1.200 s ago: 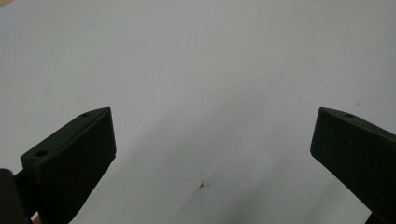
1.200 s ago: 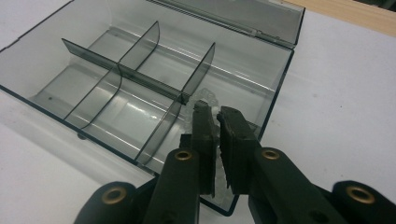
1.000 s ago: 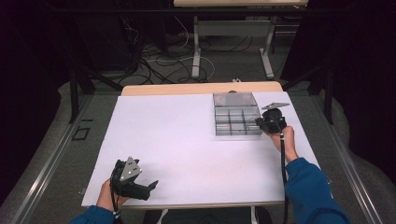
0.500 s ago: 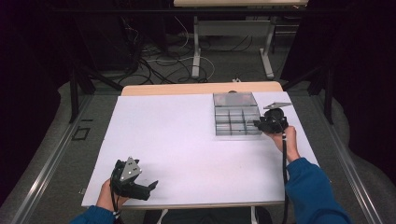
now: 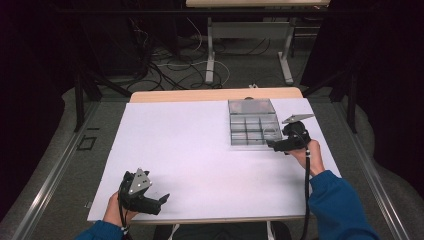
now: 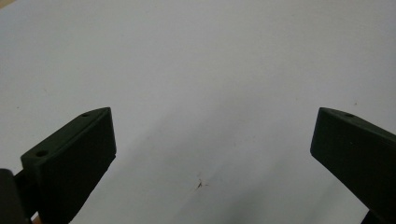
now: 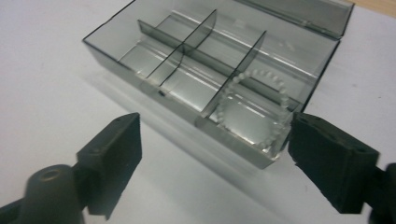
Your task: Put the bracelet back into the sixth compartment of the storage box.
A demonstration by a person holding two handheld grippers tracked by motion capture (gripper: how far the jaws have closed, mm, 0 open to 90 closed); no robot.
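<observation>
Box (image 7: pixel 154 88): clear smoky plastic, glossy, smooth walls and dividers, reflective floor. Bracelet (image 7: pixel 254 109) in the corner compartment: small translucent beads, shiny. Table (image 5: pixel 200 150): matt white top, smooth, one small brownish mark; bare wood strip at far edge. Fingers (image 7: pixel 114 156): matt black plastic, slightly grainy. Sleeve (image 5: pixel 340 205): blue cloth.

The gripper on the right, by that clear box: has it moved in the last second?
Yes. The right gripper backed slightly toward the person, off the box, its jaws just opening.
</observation>
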